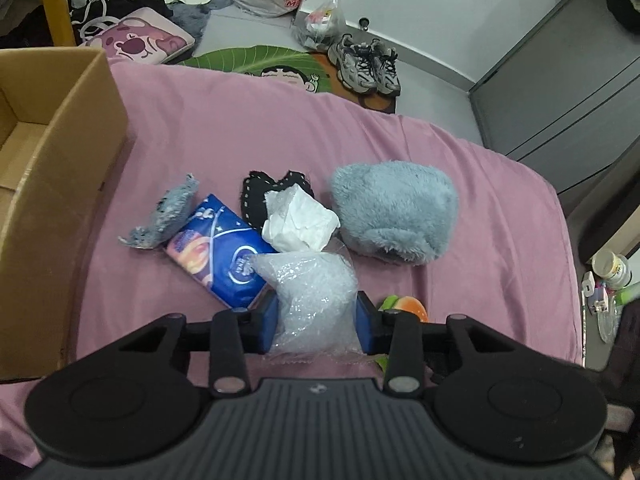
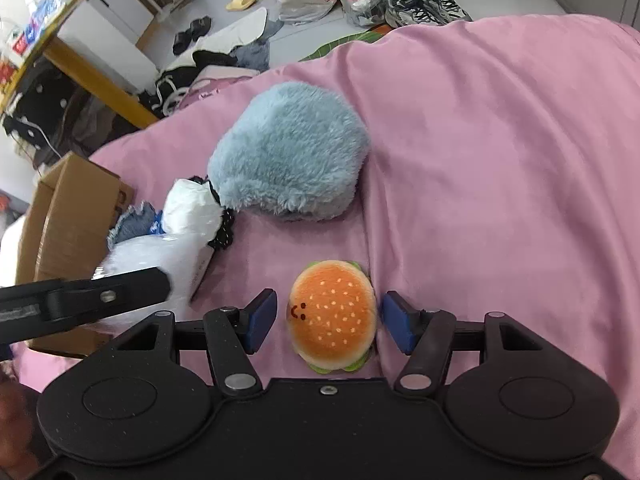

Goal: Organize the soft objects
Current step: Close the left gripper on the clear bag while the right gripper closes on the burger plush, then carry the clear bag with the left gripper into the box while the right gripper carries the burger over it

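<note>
A: While the left gripper point(image 1: 316, 322) pinches the bubble wrap point(image 1: 310, 296) between its blue pads, why is the right gripper point(image 2: 328, 320) spread?

B: Its jaws straddle the burger plush point(image 2: 334, 316) without touching, likely lining up a grab.

A: And beyond them?

B: Far of the wrap lie a blue tissue pack point(image 1: 218, 252), white crumpled paper point(image 1: 298, 220) and a fluffy blue hat point(image 1: 394, 212) on the pink sheet point(image 1: 460, 160). The cardboard box point(image 1: 60, 160) sits left, probably where everything goes.
</note>
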### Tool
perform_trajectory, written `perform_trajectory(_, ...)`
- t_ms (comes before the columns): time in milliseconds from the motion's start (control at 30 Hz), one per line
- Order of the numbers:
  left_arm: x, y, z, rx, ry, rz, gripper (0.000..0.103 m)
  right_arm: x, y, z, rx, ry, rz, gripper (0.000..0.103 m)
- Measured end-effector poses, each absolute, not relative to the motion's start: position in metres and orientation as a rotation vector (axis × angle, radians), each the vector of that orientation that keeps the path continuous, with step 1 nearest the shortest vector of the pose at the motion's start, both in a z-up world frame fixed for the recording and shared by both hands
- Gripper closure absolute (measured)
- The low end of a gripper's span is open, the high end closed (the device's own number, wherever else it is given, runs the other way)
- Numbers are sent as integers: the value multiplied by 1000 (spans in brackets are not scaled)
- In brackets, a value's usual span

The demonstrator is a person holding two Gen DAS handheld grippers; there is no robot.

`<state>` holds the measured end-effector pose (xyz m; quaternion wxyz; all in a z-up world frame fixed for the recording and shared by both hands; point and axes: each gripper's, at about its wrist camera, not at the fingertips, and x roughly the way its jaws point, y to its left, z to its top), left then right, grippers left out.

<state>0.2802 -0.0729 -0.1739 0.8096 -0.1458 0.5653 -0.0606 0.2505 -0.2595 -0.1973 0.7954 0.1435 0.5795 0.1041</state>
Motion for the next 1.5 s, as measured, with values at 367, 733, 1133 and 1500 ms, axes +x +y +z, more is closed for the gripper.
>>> perform_trajectory(367, 258, -39, -149, -331, 1156, -122, 65, 233, -253, -179, 172, 1198, 178, 65)
perform_trajectory(733, 230, -22, -111, -343, 1045, -152, 65, 206, -256, -133, 185, 1047, 153, 68)
perform_trajectory(1133, 201, 5, -81, -369, 964, -151, 65, 180, -258, -82, 238, 918, 151, 68)
perform_trajectory(1500, 185, 39, -55, -391, 882, -116, 65, 168, -242, -44, 223, 827, 159, 68)
